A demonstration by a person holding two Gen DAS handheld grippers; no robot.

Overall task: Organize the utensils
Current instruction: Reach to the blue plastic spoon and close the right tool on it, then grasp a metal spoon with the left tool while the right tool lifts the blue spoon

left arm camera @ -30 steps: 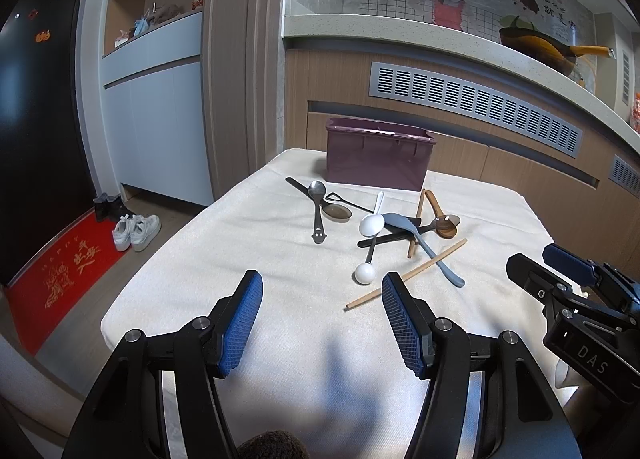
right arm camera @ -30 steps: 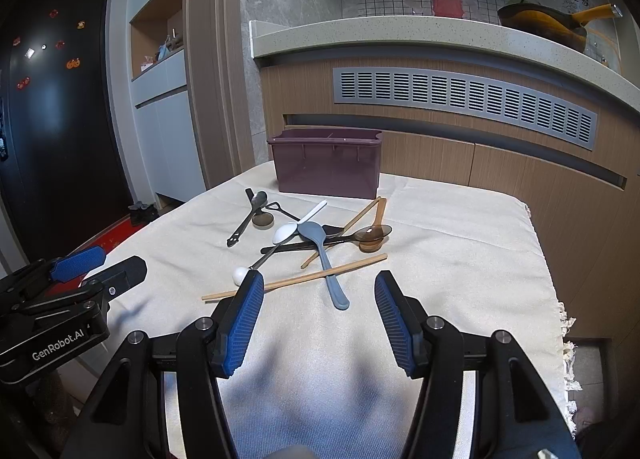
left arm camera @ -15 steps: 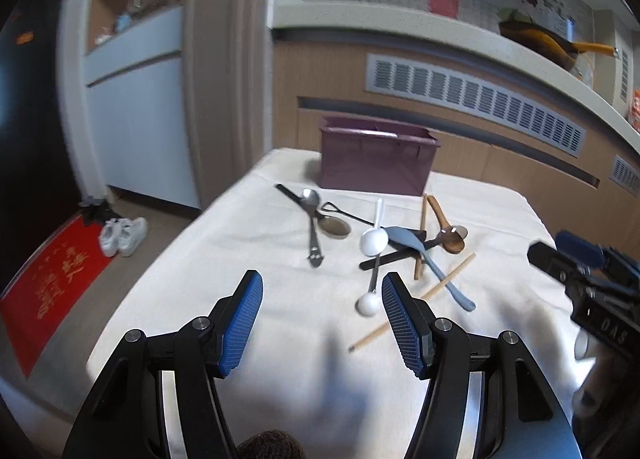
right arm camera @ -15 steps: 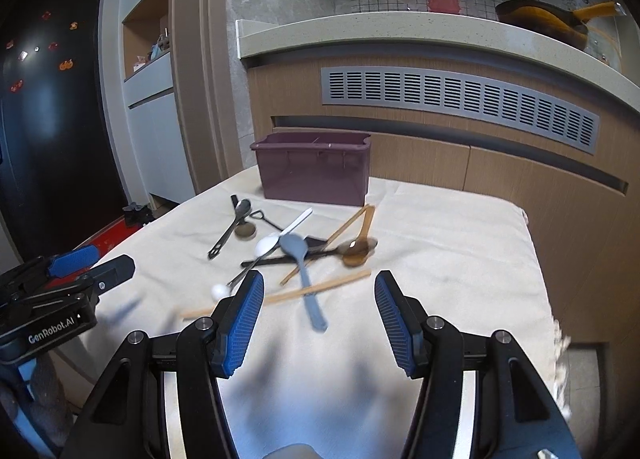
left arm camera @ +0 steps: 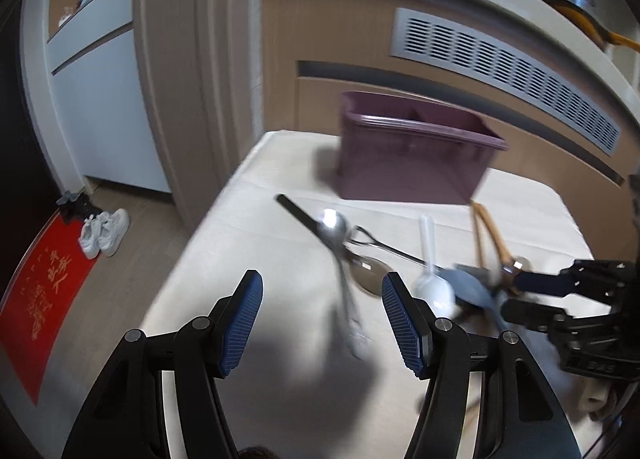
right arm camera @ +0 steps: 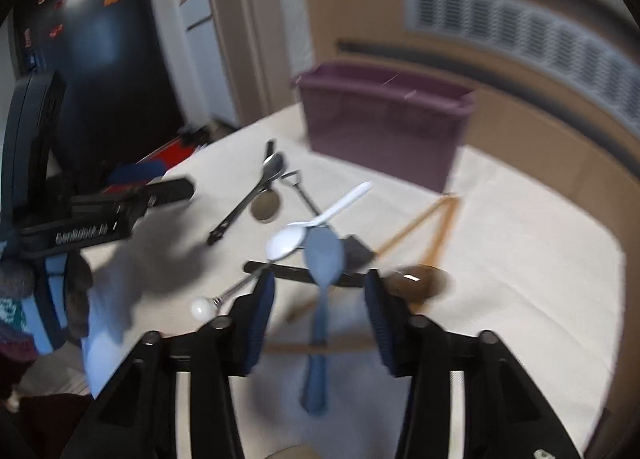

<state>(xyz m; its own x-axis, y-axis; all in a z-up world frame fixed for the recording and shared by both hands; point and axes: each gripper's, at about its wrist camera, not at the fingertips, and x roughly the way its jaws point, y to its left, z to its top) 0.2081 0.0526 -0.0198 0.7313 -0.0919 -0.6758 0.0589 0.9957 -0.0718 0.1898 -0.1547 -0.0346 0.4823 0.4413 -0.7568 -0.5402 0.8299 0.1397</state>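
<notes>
The bin (left arm camera: 412, 163) is dull purple and stands on a plain cream tablecloth (left arm camera: 280, 319). Among the utensils are a grey-blue spoon (right arm camera: 322, 255), a white spoon (right arm camera: 286, 241), a shiny silver spoon (left arm camera: 334, 225) and tan wooden chopsticks (right arm camera: 416, 225). Both grippers are black with ribbed blue pads (left arm camera: 240, 323); the floor mat (left arm camera: 44, 291) is red with gold lettering.

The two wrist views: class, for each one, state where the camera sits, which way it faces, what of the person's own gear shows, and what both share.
Left wrist view: on the left tongs, looking forward and down at the silver metal spoon; the right tongs show at right.
Right wrist view: on the right tongs, jaws closing either side of the blue-grey plastic spoon, not yet pressing it; the left tongs show at left.
Shared: the purple plastic box, the white plastic spoon, the cream tablecloth.
</notes>
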